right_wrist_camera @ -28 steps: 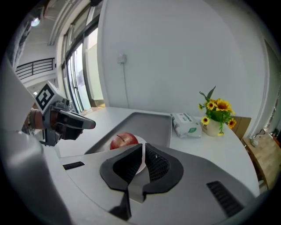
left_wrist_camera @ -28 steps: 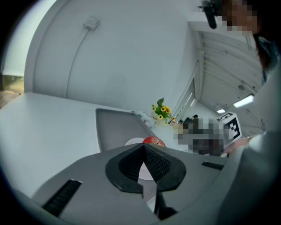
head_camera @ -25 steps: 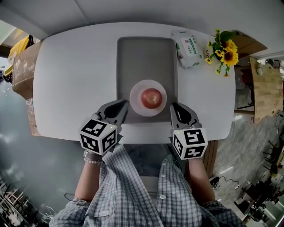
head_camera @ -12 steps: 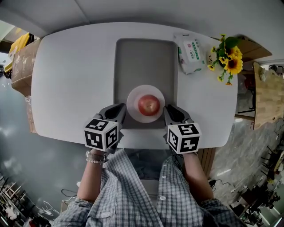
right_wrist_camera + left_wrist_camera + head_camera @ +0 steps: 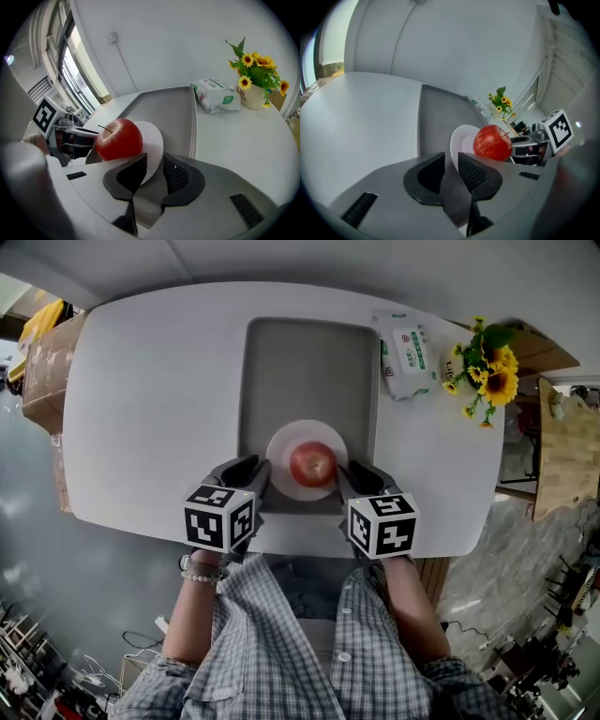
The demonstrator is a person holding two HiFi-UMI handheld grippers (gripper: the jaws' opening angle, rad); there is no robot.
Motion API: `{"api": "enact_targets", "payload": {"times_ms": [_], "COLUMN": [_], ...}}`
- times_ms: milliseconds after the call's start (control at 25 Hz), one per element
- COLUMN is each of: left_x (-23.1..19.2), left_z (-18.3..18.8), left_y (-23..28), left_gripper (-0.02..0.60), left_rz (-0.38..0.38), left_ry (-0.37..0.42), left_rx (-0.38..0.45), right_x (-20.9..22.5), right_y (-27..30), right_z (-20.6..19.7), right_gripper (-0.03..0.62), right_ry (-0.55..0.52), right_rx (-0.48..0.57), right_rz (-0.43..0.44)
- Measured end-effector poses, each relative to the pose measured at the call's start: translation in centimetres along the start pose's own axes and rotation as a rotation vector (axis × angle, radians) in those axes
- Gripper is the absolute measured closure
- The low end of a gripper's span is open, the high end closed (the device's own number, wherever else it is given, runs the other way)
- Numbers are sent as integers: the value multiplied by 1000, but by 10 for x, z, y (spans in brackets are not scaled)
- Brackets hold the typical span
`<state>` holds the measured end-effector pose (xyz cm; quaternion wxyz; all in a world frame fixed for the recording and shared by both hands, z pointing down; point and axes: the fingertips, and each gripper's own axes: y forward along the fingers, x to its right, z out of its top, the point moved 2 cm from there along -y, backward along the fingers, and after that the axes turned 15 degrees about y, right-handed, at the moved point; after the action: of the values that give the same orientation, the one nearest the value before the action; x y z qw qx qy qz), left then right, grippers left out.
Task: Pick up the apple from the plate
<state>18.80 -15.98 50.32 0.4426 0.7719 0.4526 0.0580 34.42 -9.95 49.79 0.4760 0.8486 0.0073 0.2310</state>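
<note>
The apple is not yet picked up. It sits in the middle of the white plate, with its stem upward, and no jaw touches it.

The plate stands on the near part of the grey tray, and you hold one gripper on each side of it. Your left gripper is just beside the left rim of the plate. Its jaws stand a narrow gap apart and nothing is pinched between them. In the left gripper view the rim shows just past the mouth of this gap, and the apple lies to the right of the line of the jaws. Your right gripper is just beside the right rim of the plate. Its jaws are also parted by a narrow gap, and the edge of the plate crosses the far end of that gap. I do not see the pads pressing on it. The apple is to the left of these jaws and above the plate surface.

So, in my judgement, the approach to the plate is done and the main work is left. One gripper must open wider, because the gaps now look much narrower than the apple. Then it must go around the fruit, close on it, and lift it off the plate. As the jaws point now, they are aimed at the rim and not at the apple.
</note>
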Motion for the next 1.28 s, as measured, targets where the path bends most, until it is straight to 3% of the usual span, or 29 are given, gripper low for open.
{"api": "enact_targets", "payload": {"times_ms": [680, 1280], "left_x": [6, 3], "left_z": [-6, -8], "left_y": [7, 3], "left_gripper": [509, 529], "left_rz": [-35, -41], "left_ry": [32, -50], "left_rx": [-80, -89], "right_x": [0, -2], "right_y": [9, 5], "right_z": [-3, -2], "right_gripper": [510, 519], "right_ry": [69, 143], "right_rx": [-47, -39], "right_rz": [20, 10]}}
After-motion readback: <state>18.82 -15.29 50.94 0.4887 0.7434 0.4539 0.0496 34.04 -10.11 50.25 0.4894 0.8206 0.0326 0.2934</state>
